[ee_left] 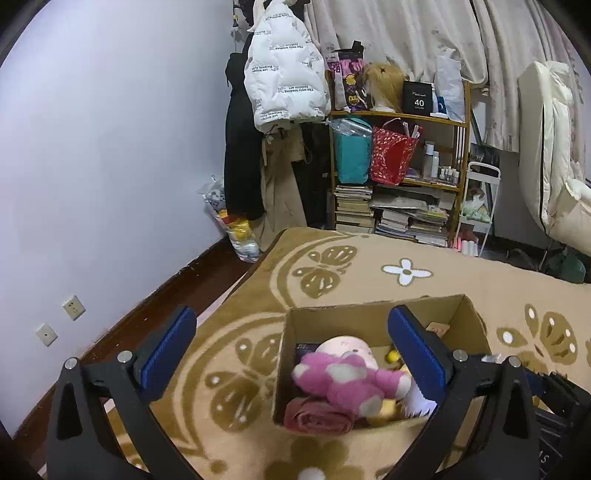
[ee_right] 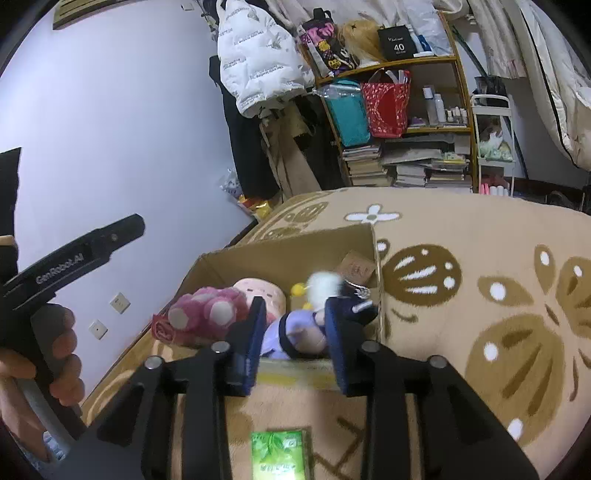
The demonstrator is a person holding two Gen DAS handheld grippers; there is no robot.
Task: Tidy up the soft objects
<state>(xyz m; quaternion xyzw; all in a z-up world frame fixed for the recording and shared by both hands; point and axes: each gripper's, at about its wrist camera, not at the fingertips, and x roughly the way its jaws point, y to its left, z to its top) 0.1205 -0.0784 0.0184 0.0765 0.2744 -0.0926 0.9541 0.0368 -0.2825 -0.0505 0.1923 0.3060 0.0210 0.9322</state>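
Gripping a small doll [ee_right: 295, 332] in lilac and navy clothing between narrowly set blue pads, the right gripper [ee_right: 293, 341] holds it at the near edge of an open cardboard box [ee_right: 280, 254]. The doll's white tuft rises just past the fingertips.

Left gripper [ee_left: 291, 343]: jaws spread wide, nothing between them, hovering above the same box [ee_left: 369, 308]; its right finger overlaps the box interior.

Box contents: pink plush bear [ee_left: 343, 380] with pale patches, lying across the middle; pale pink round-headed plush [ee_left: 349, 347] behind it, touching; rolled dusty-red cloth [ee_left: 317, 419] at the near left corner; small yellow item [ee_left: 392, 355] beside the right finger; brown tag [ee_right: 357, 268] against the far wall.

Foreground, right view: green printed packet [ee_right: 279, 456] on the rug, under the gripper body.

Surface: beige rug [ee_left: 461, 280] with brown butterfly and white flower motifs, over dark floor.

Room: lilac wall [ee_left: 110, 147] with two sockets; white puffer jacket [ee_left: 284, 70] hung over dark garments; wooden shelf [ee_left: 402, 118] holding teal and red bags, a blond wig, bottles and stacked books; pale curtains [ee_left: 406, 33] behind.
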